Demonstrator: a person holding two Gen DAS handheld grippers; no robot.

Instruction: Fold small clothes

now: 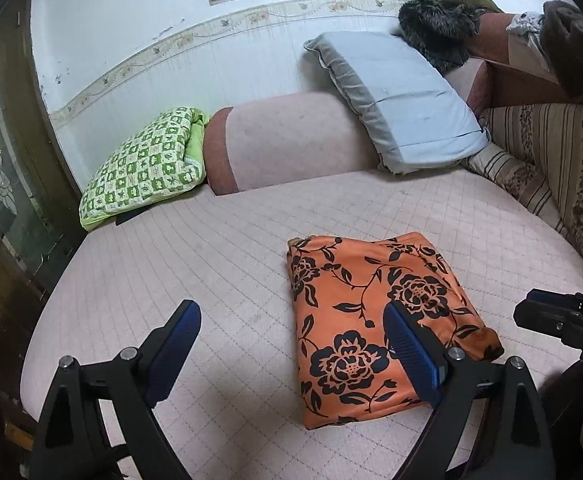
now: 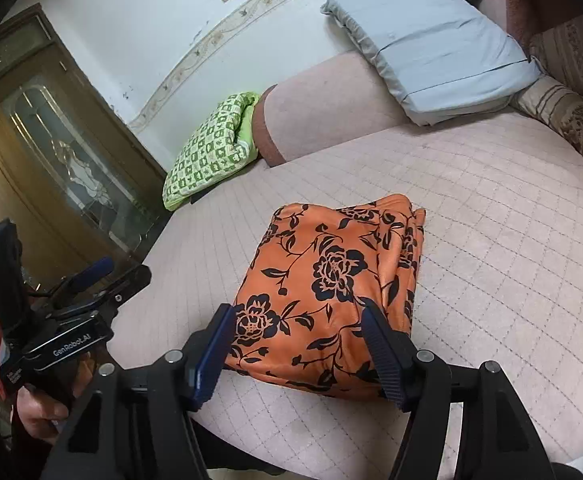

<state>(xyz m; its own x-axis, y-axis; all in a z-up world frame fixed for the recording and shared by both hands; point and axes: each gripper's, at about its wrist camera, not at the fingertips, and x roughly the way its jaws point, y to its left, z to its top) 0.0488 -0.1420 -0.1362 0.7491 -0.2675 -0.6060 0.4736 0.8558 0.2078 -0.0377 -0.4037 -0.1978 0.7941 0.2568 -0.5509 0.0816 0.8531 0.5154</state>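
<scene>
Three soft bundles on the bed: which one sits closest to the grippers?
The orange cloth with black flowers, folded, lying just ahead of both open grippers. The green checked bundle and the grey-blue pillow lie farther back by the wall.

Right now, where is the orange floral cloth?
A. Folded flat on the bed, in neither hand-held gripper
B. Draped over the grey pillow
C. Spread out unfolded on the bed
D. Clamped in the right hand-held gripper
A: the cloth lies as a folded packet on the bed, and both the left hand-held gripper and the right hand-held gripper stand open, clear of it.
</scene>
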